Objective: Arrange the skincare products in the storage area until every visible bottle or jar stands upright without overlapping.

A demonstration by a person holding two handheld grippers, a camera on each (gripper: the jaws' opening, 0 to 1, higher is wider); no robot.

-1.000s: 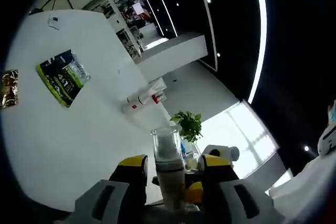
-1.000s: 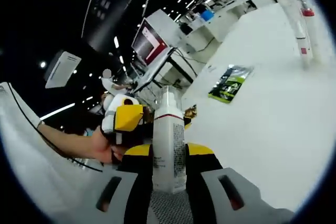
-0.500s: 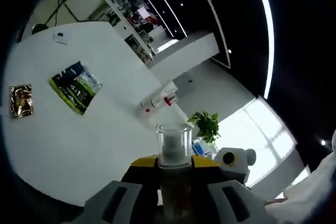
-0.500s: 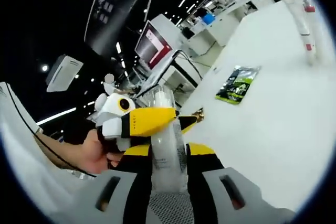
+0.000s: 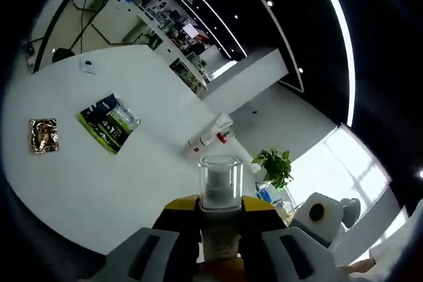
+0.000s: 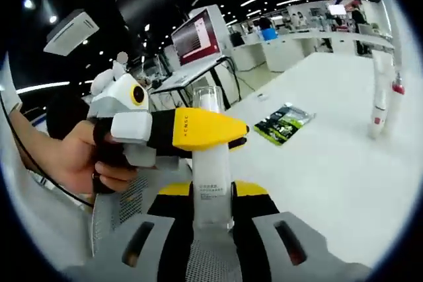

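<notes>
One white skincare bottle (image 6: 212, 175) with a clear cap (image 6: 207, 98) is held in the air by both grippers. My right gripper (image 6: 211, 193) is shut on its lower body. My left gripper (image 6: 221, 130), in a person's hand, comes in from the left with its yellow jaws shut across the bottle just under the cap. In the left gripper view the same bottle (image 5: 220, 189) rises between the jaws of my left gripper (image 5: 220, 208), and the right gripper (image 5: 324, 216) shows at the lower right. White tubes (image 5: 209, 138) with red marks stand farther off on the white table (image 5: 99, 183).
A green packet (image 5: 109, 122) and a small gold packet (image 5: 43, 135) lie flat on the table. A green plant (image 5: 274, 166) stands beyond the table's edge. In the right gripper view the green packet (image 6: 284, 122) and a white tube (image 6: 380, 100) sit at the right.
My left gripper's jaws, open around the bottle a second ago, have shut on its upper part. The right gripper has kept its hold. Both views have shifted with the hands.
</notes>
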